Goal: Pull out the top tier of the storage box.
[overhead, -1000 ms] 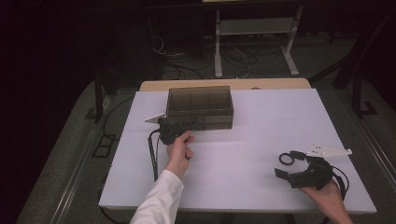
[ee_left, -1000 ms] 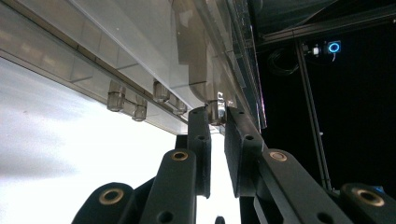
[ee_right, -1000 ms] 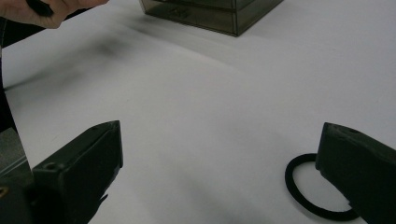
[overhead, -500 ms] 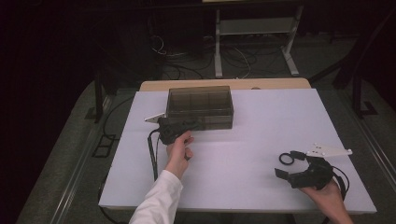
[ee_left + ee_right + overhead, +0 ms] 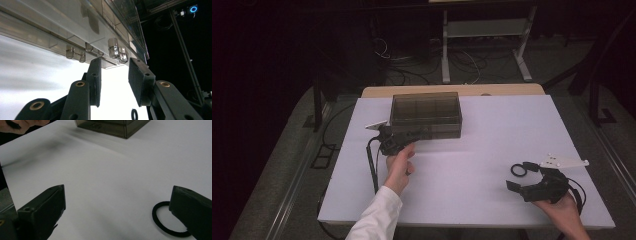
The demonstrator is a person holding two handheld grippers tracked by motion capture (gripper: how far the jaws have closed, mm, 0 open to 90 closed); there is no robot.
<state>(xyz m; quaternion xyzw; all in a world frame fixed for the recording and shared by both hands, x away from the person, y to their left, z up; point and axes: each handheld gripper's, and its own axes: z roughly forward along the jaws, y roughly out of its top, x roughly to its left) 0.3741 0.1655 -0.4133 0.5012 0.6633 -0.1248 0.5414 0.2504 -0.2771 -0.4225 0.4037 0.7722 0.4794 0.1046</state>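
A smoky see-through box (image 5: 426, 115) with inner compartments stands at the back of the white tabletop (image 5: 492, 145). My left gripper (image 5: 414, 135) lies against its front left corner. In the left gripper view the jaws (image 5: 115, 63) have just been opening. They stand apart just under the box's clear clasps (image 5: 113, 49), with nothing pressed between the pads. My right gripper (image 5: 515, 184) rests near the front right edge, jaws wide open (image 5: 117, 188). A black ring (image 5: 518, 170) lies flat on the table beside its right fingertip (image 5: 169, 222).
The box (image 5: 112, 126) is far across the table from the right gripper. A tan table edge (image 5: 452, 90) sits behind the white top. Cables and a metal stand (image 5: 484, 35) are on the dark floor beyond. The left gripper's cable (image 5: 373, 167) trails over the table's left side.
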